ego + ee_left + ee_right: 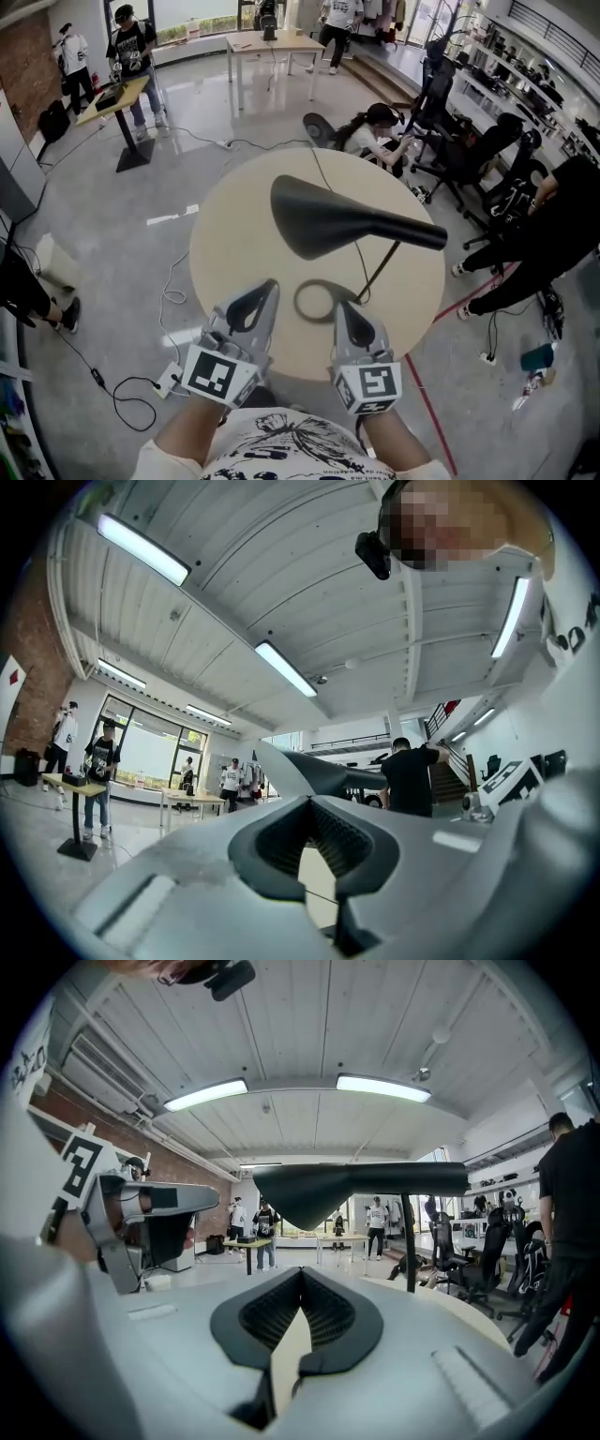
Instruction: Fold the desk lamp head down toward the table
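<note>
Where the round counter [234, 244] carries the desk lamp, its ring base [323, 300] sits near the counter's front edge. Just left of the ring base, the left gripper [269, 287] hangs over the counter, its fingers pressed tip to tip with nothing between them. Straight above the ring base, and reaching out to its left and right, the black lamp head [347, 220] is held high and about level, well clear of the counter; the right gripper view shows it [356, 1185] the same way. At the right rim of the ring base is the right gripper [345, 309], its fingers likewise closed and empty; whether it touches the rim cannot be told. From the right side of the ring base the thin stem [380, 272] slants up and rightward to the narrow end of the lamp head.
</note>
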Available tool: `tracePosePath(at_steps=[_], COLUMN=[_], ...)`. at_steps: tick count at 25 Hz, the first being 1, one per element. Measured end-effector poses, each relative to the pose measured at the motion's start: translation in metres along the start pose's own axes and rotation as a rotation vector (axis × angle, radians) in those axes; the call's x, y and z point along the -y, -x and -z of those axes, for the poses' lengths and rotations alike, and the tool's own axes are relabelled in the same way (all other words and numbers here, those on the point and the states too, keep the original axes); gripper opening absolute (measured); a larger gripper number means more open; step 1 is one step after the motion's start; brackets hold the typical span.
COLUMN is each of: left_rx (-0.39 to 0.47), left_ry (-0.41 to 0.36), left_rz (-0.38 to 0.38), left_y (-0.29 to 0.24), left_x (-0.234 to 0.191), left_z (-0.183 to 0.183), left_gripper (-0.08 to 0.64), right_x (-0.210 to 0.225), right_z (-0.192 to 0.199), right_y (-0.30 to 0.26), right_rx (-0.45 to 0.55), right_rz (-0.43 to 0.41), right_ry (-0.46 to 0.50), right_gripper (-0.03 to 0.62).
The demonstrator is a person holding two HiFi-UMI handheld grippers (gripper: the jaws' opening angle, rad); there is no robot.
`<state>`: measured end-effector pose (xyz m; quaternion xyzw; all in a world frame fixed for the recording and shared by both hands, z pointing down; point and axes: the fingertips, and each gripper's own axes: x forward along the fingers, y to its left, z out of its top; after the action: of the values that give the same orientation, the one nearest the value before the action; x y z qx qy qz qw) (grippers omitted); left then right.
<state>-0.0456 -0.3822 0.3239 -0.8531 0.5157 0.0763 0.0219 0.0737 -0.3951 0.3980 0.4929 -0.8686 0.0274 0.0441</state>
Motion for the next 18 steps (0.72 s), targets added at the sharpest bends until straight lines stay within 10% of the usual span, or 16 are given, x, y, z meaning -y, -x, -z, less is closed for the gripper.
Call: tracePosePath(at_steps=[18], left_rx=[0.15], left_ry=[-0.13], left_rz=[0.131], left_y=[-0.067], left_x=[-0.029], left_z=[-0.103], left_gripper=[0.006], right_x=[-0.009], right_z=[-0.014], right_y=[-0.036], right_rx=[0.002], right_rz=[0.058], right_ry=[0.015], right_gripper=[0.009])
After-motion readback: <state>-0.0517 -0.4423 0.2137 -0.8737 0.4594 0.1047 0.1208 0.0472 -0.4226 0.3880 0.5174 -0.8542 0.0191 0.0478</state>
